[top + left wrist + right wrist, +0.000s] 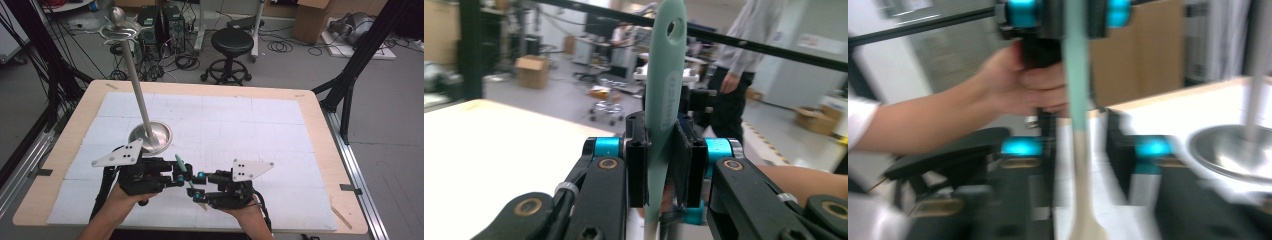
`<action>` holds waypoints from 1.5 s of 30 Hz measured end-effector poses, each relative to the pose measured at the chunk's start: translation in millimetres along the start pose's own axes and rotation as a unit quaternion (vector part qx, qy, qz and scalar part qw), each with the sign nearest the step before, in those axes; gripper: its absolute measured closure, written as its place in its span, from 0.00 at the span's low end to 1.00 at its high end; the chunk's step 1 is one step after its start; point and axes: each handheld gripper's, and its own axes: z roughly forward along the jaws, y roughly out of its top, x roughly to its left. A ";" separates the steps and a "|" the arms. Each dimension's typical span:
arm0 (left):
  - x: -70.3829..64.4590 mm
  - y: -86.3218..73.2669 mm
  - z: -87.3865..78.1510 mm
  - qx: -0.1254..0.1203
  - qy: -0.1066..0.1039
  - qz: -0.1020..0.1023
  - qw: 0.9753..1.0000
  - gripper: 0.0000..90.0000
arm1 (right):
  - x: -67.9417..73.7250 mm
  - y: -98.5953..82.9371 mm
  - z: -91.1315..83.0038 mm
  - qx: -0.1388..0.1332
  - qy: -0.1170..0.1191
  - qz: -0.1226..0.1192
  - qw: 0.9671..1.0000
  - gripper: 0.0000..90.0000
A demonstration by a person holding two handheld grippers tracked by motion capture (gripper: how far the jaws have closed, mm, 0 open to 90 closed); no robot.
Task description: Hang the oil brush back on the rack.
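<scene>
Two grippers meet low over the near middle of the table point(320, 150), one in each of the person's two hands. The left gripper point(176, 175) is clamped tight on one spatula point(178, 162). In the left gripper view its two black jaws press flat against both sides of the green handle point(665, 85), and the end with the single hanging hole stands up above them.

The spatula runs slanting from the left gripper to the right gripper point(197, 187), above the white mat point(280, 125) and clear of it. In the right gripper view the green handle point(1075, 75) passes into a pale lower part point(1083, 165) that widens at the bottom. The right gripper's two jaws stand apart, one on each side of that pale part, with a gap showing on both sides. That view is blurred, so I cannot tell whether either jaw touches it.

Just behind the left gripper, one metal stand rests on the mat on its round base point(159, 136). Its single thin pole point(137, 85) leans away up to one ball point(117, 16). Beyond the table, one black stool point(232, 42) stands on the floor.
</scene>
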 end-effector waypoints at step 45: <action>10.1 16.8 -12.6 -0.005 0.069 0.014 0.997 0.92 | 2.9 6.1 -19.8 0.003 -0.123 -0.036 0.992 0.43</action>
